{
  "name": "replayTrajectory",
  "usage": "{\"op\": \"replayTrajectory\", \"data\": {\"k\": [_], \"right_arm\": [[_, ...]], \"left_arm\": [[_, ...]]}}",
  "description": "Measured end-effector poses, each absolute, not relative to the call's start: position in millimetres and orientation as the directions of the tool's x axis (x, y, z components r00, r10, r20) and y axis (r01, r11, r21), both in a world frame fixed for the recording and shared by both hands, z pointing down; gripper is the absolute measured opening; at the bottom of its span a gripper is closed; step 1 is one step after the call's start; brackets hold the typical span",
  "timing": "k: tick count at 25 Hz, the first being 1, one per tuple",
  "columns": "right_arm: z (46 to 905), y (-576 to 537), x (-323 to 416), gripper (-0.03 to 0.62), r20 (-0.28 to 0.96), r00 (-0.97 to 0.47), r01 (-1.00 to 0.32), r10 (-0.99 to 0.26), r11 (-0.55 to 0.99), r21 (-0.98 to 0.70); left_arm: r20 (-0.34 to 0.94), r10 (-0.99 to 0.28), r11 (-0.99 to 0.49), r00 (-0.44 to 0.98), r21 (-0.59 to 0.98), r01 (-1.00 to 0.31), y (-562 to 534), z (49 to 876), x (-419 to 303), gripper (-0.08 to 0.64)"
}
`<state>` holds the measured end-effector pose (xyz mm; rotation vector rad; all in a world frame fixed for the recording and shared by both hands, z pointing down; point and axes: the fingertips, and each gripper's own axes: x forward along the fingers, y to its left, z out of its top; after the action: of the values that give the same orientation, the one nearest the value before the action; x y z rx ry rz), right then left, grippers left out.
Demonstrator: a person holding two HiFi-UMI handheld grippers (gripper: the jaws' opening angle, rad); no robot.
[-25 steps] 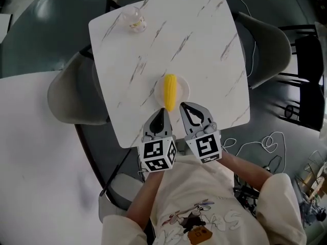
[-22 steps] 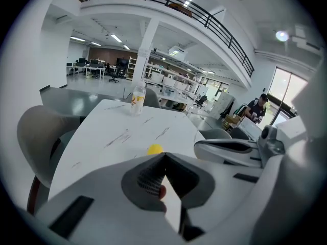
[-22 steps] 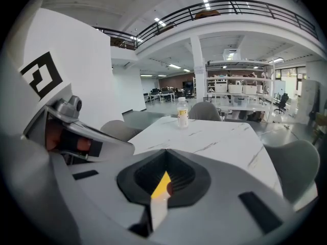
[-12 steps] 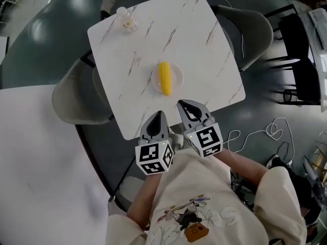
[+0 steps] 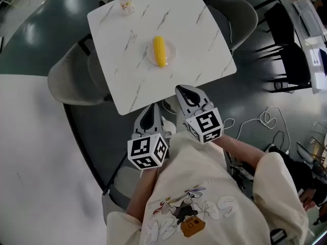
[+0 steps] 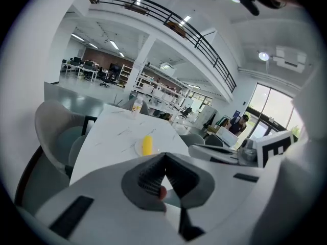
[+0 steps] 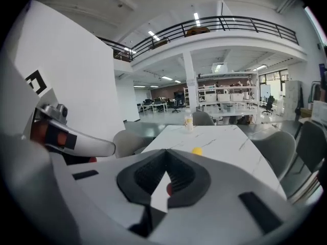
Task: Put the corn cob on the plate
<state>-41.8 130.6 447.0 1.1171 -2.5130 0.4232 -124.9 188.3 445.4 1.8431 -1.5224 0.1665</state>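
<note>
The yellow corn cob lies on the small round white plate, mid-way across the white marble-patterned square table. Your left gripper and right gripper hang off the table at the plate's 6 o'clock, jaws pressed together and empty. If you knock the table, the cob, whose end is at the rim, could roll off.

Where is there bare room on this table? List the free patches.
Mostly bare table: the strip between plate and near edge, the right side past the plate, the stretch between bottle and plate. Taken: the middle, where the corn cob lies on the plate, and the bottle's far-left corner.
</note>
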Motion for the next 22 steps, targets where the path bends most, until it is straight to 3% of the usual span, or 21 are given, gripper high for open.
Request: {"op": "replayTrajectory", "data": {"k": [14, 22], "right_arm": [[441, 167, -39, 0.003, 0.422, -0.676, -0.73, -0.604, 0.629, -0.267], [419, 182, -28, 0.003, 0.352, -0.742, -0.661, -0.571, 0.536, -0.525]], "left_arm": [[0.556, -0.769, -0.037, 0.315, 0.454, -0.89, 220, 443, -105, 0.006], [0.553, -0.778, -0.028, 0.297, 0.442, -0.897, 225, 428, -92, 0.006]]}}
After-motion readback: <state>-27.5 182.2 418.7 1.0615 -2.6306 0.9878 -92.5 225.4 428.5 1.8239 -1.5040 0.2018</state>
